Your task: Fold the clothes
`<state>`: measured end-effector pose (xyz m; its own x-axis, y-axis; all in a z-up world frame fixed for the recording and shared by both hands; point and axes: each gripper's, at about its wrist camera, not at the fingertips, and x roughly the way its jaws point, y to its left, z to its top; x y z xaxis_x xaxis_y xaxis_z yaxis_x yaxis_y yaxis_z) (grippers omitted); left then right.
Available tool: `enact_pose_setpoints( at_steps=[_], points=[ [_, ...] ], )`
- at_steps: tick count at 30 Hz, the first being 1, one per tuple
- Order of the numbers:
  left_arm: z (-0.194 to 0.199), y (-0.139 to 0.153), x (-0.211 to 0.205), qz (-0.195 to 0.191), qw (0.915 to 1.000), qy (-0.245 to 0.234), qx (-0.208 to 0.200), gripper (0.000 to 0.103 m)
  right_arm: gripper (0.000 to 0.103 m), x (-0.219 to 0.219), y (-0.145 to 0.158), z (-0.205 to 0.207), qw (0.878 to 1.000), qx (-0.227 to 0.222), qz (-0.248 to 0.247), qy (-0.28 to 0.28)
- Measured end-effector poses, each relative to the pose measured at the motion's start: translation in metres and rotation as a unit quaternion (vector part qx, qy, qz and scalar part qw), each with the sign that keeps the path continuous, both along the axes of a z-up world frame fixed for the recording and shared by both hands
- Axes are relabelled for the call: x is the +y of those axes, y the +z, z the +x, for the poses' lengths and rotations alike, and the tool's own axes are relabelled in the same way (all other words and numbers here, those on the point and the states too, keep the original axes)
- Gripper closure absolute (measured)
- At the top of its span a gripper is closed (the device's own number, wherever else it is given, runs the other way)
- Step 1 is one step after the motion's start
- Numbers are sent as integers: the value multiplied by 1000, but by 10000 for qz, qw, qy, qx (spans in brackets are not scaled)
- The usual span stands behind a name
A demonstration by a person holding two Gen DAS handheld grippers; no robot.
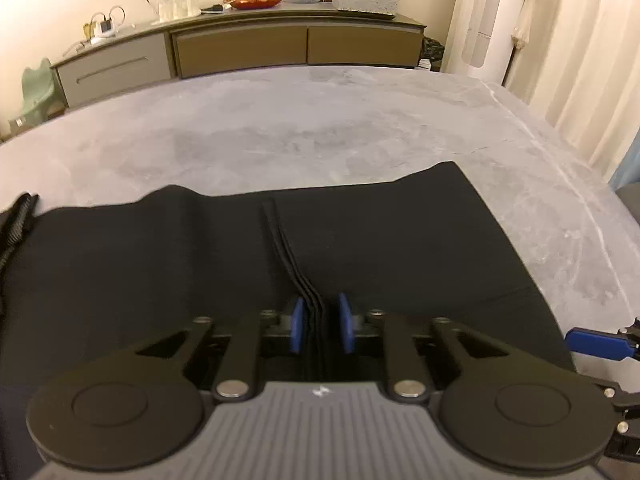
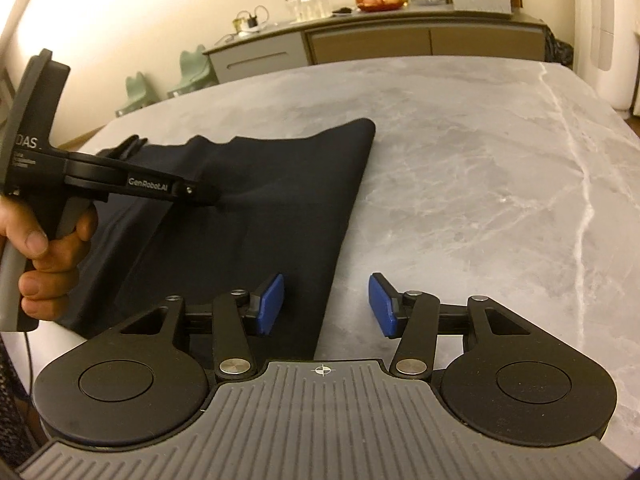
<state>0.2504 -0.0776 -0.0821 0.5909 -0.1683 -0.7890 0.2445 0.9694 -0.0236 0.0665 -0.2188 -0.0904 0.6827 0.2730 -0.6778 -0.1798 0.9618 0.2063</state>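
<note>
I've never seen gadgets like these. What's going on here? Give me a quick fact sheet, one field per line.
Surface: grey marbled table
Garment: black garment, folded flat on the table
Left hand-held gripper: blue pads either side of a stack of the garment's layered edges, small gaps showing, not pressing
Right hand-held gripper: jaws open, nothing between them, at the garment's right edge
Person: hand gripping the left tool's handle
Background: sideboard with a fruit plate and glassware

Garment (image 1: 200,264) on the desk (image 1: 320,128)
A sideboard (image 1: 240,48) stands behind the desk; the left tool (image 1: 320,322) is over the garment, the right tool (image 2: 326,304) at its right edge.
</note>
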Motion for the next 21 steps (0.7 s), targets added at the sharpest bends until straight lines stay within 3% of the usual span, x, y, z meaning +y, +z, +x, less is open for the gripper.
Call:
enact_pose_setpoints(
  at_steps=[2,3,4,6,9,12,13,14,15,16,19,21],
  points=[
    [-4,8,6,80,9996,234,-99,60,59,5,-9,8,9999,-43,-72,90],
    [-8,16,7,159,9987,376,-311,52,81,7,-9,8,9998,-75,-128,130],
    [-13,24,8,242,9969,519,-534,49,90,9,-9,7,9996,-109,-187,168],
    [-23,41,4,301,9940,582,-878,44,94,15,-7,5,9988,-247,-354,248],
    [-20,49,-27,-148,9982,-288,-510,38,97,28,1,-3,9952,-607,-654,390],
    [-9,40,-65,-561,9916,-1157,107,38,98,44,9,-10,9910,-894,-817,566],
    [-5,32,-74,-441,9911,-1234,227,41,98,49,11,-12,9897,-969,-852,626],
    [-1,23,-82,-303,9905,-1296,341,50,98,51,13,-14,9886,-1026,-859,696],
    [4,15,-90,-164,9896,-1358,455,83,98,54,15,-16,9876,-1085,-852,750],
    [7,10,-90,-28,9894,-1355,516,91,98,56,15,-16,9871,-1116,-833,794],
    [3,30,-55,-374,9910,-1259,243,92,97,59,17,-15,9860,-1207,-730,890],
    [-8,57,-10,-695,9924,-1009,-74,92,84,57,23,-14,9871,-1248,-444,900]
  ],
)
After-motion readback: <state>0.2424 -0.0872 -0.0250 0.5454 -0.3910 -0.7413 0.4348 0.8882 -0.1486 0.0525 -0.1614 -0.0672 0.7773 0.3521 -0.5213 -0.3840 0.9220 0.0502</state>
